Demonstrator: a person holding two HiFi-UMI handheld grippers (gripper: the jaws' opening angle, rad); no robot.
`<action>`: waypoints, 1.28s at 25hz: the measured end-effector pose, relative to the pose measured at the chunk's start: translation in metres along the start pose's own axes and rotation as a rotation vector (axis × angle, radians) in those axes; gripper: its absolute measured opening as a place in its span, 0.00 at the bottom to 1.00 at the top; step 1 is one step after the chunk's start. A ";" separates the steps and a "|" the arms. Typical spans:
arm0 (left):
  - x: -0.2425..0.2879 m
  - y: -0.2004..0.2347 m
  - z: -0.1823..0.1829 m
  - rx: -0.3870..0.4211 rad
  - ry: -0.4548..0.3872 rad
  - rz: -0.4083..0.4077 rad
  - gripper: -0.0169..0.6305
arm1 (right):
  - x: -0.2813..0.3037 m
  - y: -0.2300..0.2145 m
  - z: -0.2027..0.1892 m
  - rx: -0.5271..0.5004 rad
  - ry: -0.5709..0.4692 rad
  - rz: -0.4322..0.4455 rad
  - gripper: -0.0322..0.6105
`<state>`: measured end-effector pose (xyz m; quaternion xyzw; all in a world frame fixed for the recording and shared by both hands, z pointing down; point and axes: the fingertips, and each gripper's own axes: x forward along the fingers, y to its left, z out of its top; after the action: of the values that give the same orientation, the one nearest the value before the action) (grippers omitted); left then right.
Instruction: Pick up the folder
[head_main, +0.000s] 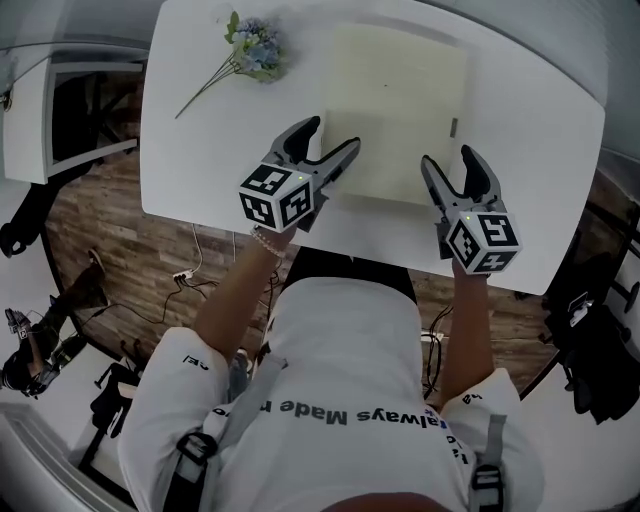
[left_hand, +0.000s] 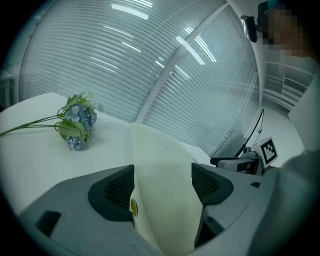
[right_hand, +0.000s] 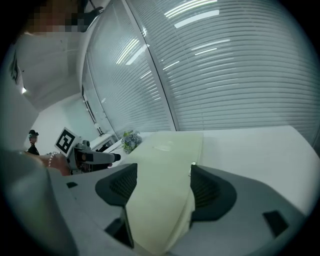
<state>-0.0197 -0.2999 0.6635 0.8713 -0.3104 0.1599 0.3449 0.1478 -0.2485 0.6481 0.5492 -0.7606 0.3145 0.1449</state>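
a: cream folder (head_main: 400, 110) lies flat on the white table (head_main: 540, 150), so it is not lifted yet?
b: yes, it lies flat. the left gripper (head_main: 332, 134) and the right gripper (head_main: 448, 155) stand wide open at its near edge. the folder is between the jaws of each, but the pads do not press it. closing and lifting are left, i think.
a: any writing?
b: none on the folder. the shirt (head_main: 350, 340) print reads partly "always made".
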 end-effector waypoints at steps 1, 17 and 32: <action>0.002 0.002 -0.004 -0.009 0.007 -0.001 0.53 | 0.003 -0.002 -0.004 0.007 0.008 -0.001 0.50; 0.020 0.018 -0.039 -0.111 0.061 -0.025 0.55 | 0.030 -0.023 -0.052 0.179 0.079 0.028 0.53; 0.021 0.018 -0.042 -0.111 0.072 -0.023 0.54 | 0.029 -0.022 -0.052 0.173 0.085 0.018 0.52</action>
<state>-0.0183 -0.2896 0.7128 0.8479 -0.2962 0.1696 0.4056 0.1517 -0.2410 0.7113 0.5389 -0.7287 0.4033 0.1264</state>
